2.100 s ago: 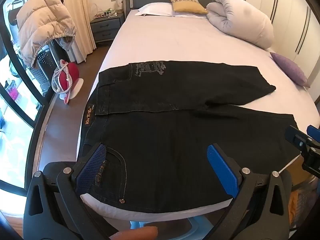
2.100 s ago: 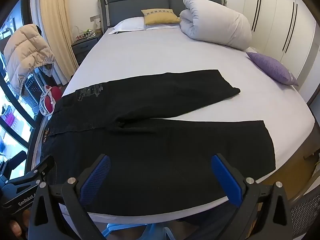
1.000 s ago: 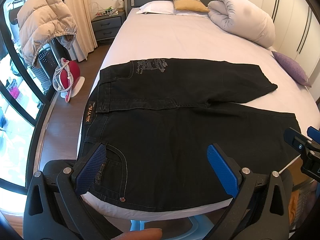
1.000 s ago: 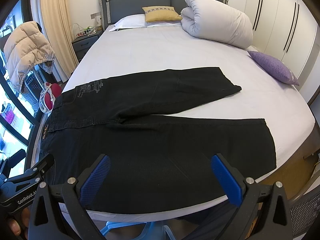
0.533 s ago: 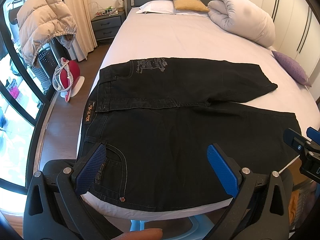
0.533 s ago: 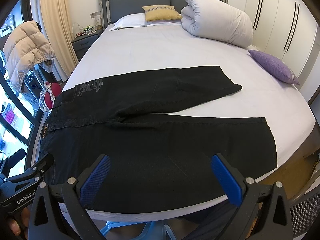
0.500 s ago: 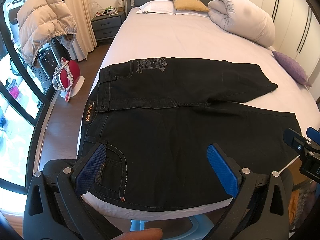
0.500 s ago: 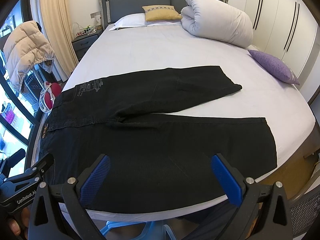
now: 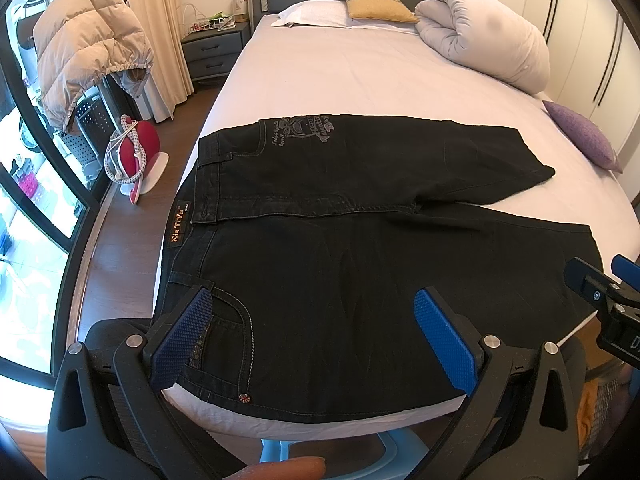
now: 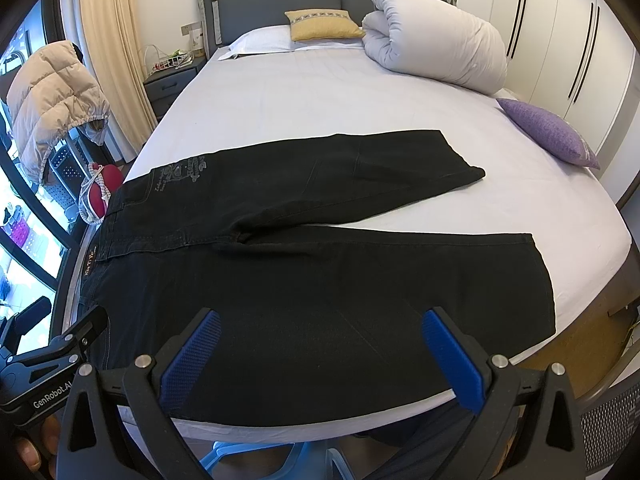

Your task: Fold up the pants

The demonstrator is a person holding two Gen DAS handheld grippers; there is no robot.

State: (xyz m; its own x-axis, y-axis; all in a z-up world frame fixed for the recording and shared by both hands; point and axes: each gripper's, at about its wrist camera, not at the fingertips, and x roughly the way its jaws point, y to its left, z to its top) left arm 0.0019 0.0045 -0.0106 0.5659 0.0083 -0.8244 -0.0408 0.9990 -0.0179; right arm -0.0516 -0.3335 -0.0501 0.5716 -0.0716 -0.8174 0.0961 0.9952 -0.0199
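Black jeans (image 9: 344,248) lie flat across the near end of the bed, waistband to the left, both legs spread to the right; they also show in the right wrist view (image 10: 320,264). My left gripper (image 9: 316,336) is open and empty, hovering over the near hip pocket and bed edge. My right gripper (image 10: 320,352) is open and empty, hovering over the near leg at the bed edge. Each gripper shows at the edge of the other's view: the right one (image 9: 608,292) and the left one (image 10: 52,368).
The white bed sheet (image 10: 320,96) stretches back to a rolled duvet (image 10: 436,44), a yellow cushion (image 10: 324,24) and a purple pillow (image 10: 548,132). A puffer jacket (image 9: 84,44) hangs at the left by the window. A nightstand (image 9: 212,48) stands beside the headboard.
Both views have shifted slightly: the grippers have crept a little forward and up over the jeans. The jeans have not moved.
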